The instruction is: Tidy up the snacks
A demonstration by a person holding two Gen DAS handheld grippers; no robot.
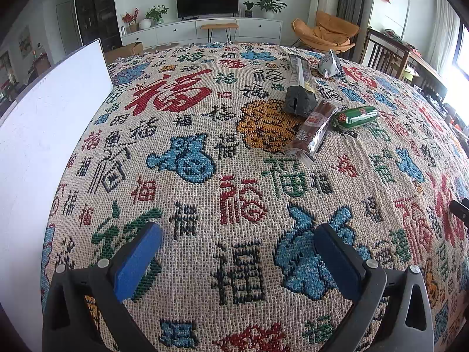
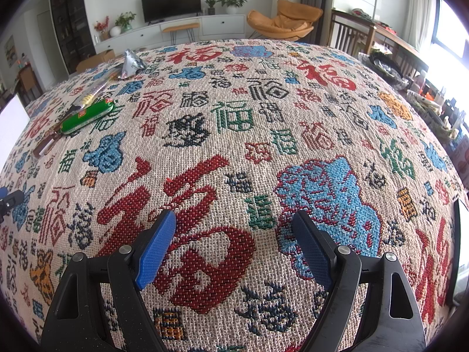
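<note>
Green sausage (image 1: 355,116), brown bar (image 1: 313,129), black pack (image 1: 299,86), silver pouch (image 1: 330,64) lie clustered.

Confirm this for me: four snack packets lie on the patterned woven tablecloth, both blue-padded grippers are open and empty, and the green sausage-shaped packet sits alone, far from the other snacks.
One point is wrong. The green sausage-shaped packet is not alone: it lies right beside the long brown wrapped bar, near the black packet. The left wrist view shows it. The rest holds.

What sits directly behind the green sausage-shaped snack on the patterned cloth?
Behind the green sausage snack lie a long dark packet and, farther back, a small silver pouch. A brown wrapped bar lies beside it. Whether their ends touch is unclear.
</note>
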